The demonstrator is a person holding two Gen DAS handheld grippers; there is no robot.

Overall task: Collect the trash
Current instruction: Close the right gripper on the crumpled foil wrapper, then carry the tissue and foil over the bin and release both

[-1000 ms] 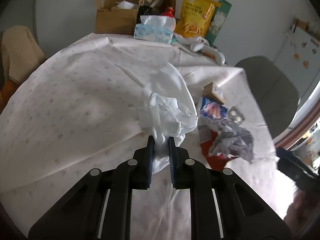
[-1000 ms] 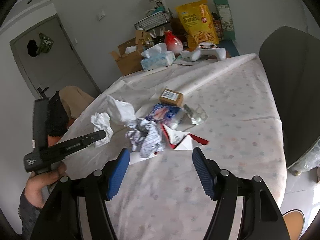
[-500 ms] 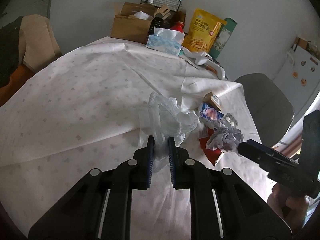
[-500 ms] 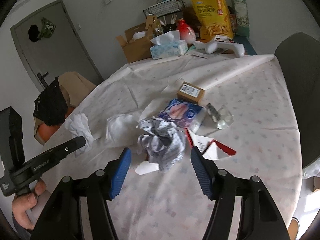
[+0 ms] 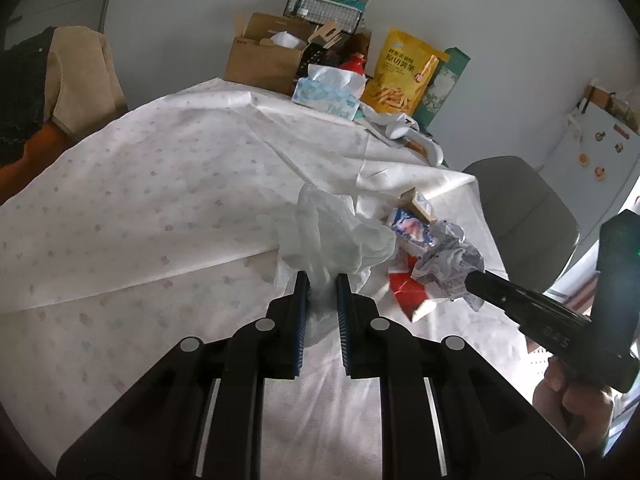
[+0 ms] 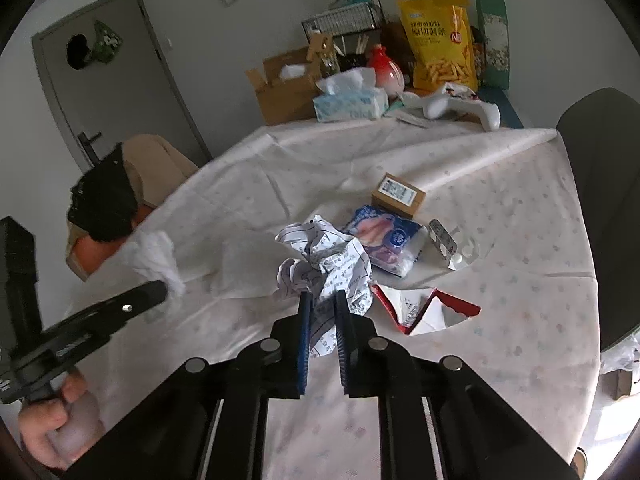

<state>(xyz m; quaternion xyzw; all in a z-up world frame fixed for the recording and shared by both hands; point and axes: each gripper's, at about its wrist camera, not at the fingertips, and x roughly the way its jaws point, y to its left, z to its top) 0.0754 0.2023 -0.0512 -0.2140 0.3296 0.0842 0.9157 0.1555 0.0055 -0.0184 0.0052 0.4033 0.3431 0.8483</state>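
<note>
Left wrist: left tongs [image 5: 322,280] clamped on white plastic bag [image 5: 336,240], bag bunched, rising away from tongs, mid-counter [image 5: 160,200]. Right wrist: right tongs [image 6: 322,300] pinching crumpled printed paper [image 6: 328,264], no clear long axis; shows pill blister [image 6: 444,240] toward right edge.

Stuff piled at the far end of the table

Cardboard box [image 6: 280,88] far left, tissue box [image 6: 350,102] just beside it, red bottle [image 6: 386,68] behind, yellow snack bag [image 6: 442,44] and green box [image 6: 494,36] further right. White controller [image 6: 464,108] lies near them; grey chair [image 6: 604,184] on the right.
</note>
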